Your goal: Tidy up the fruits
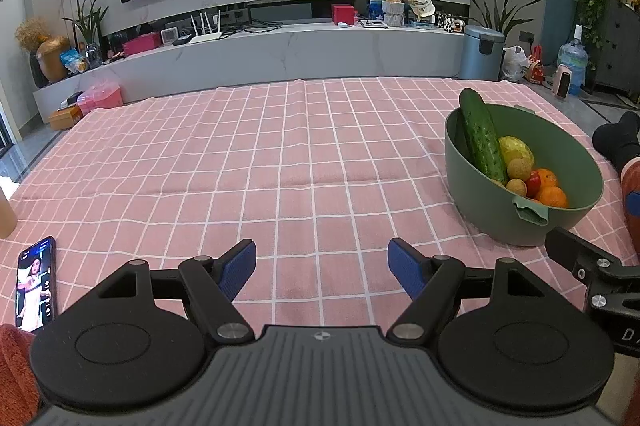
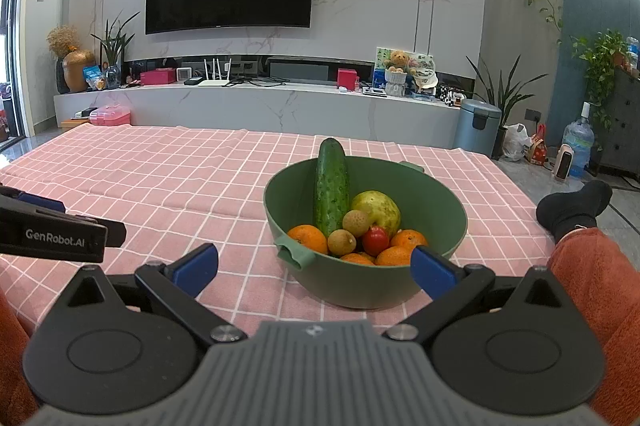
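I see bowl near wall hiding cucumber base, lower oranges; phone screen too blurred to read.

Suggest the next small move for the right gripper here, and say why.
Probably ease the right gripper forward and up over the green bowl, toward the cucumber. It is open and empty just short of the bowl, and the cucumber leans up past the far rim, the easiest grasp.

Each gripper is black with blue finger pads and silver screws. The person wears rust-orange trousers and a black sock.
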The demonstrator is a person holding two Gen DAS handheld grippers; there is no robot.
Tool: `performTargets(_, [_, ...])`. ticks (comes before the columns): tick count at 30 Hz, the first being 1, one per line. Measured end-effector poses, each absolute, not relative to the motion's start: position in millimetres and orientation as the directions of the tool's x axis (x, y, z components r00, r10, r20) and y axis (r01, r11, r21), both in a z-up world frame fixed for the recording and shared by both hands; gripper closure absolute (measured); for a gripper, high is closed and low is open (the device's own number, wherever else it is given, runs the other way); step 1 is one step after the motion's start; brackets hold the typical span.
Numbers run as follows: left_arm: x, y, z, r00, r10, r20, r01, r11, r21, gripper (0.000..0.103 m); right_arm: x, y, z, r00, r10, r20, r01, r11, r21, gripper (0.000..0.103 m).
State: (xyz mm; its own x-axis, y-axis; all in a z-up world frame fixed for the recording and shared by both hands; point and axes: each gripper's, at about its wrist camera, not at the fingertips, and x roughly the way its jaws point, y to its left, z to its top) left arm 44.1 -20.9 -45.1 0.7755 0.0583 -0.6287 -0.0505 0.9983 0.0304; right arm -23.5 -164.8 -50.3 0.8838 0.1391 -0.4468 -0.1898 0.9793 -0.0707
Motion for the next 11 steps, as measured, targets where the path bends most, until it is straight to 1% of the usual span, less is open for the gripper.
performTargets(11, [43.6, -22.1, -43.0, 0.780, 0.052, -0.624, -0.045, 0.999, 0.027, 0.015, -23.0, -162.1, -53.8, 0.877, 0.137, -0.460, -0.189, 0.980, -0.068, 0.005])
